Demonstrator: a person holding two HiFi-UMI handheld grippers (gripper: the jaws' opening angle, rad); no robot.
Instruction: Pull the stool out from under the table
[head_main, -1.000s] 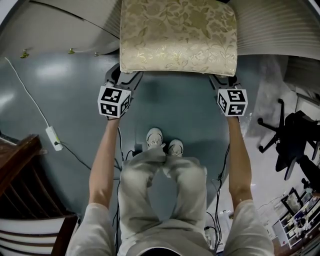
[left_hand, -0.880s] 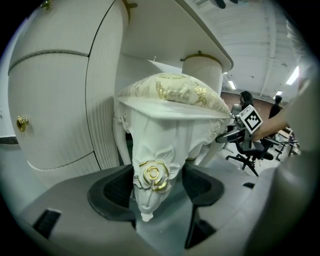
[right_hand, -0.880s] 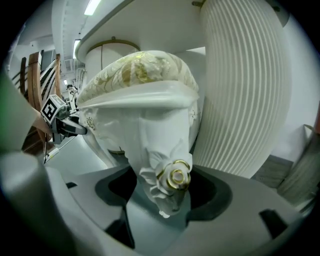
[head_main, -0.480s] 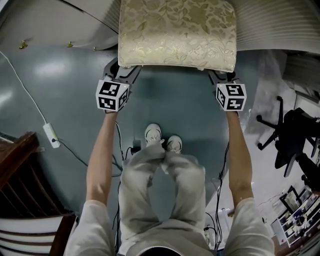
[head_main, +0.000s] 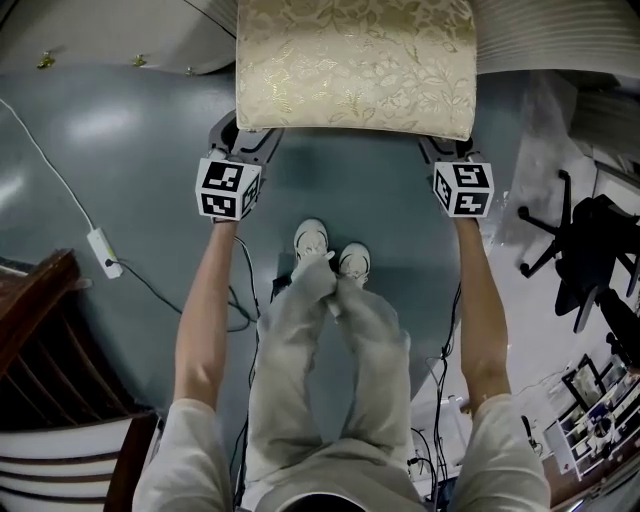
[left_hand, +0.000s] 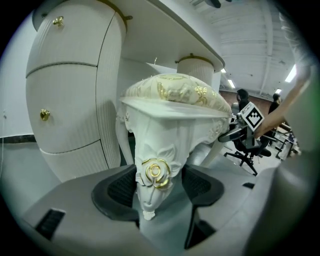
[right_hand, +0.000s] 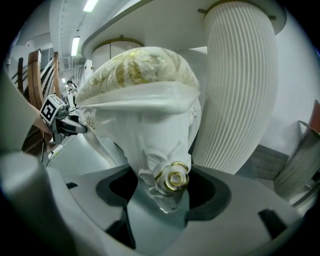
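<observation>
The stool (head_main: 355, 65) has a gold floral cushion and white carved legs, and its far end lies under the white table (head_main: 560, 35). My left gripper (head_main: 242, 148) is shut on the stool's near-left leg (left_hand: 152, 180), with its dark pads (left_hand: 120, 187) against the gold rose carving. My right gripper (head_main: 440, 152) is shut on the near-right leg (right_hand: 167, 182) in the same way. In the left gripper view the right gripper's marker cube (left_hand: 252, 117) shows past the stool (left_hand: 175, 100); in the right gripper view the left cube (right_hand: 52, 112) shows past the stool (right_hand: 140, 85).
The table's ribbed pedestal (right_hand: 235, 95) stands right of the stool, a drawer unit (left_hand: 65, 90) left. My shoes (head_main: 330, 250) are on grey floor behind the stool. A white cable with adapter (head_main: 100, 250) trails left, a wooden chair (head_main: 50, 370) lower left, a black office chair (head_main: 590, 270) right.
The stool has come a little toward me and away from the table with both grippers on its front legs. More of the drawer unit and pedestal now shows. My feet shifted slightly back.
</observation>
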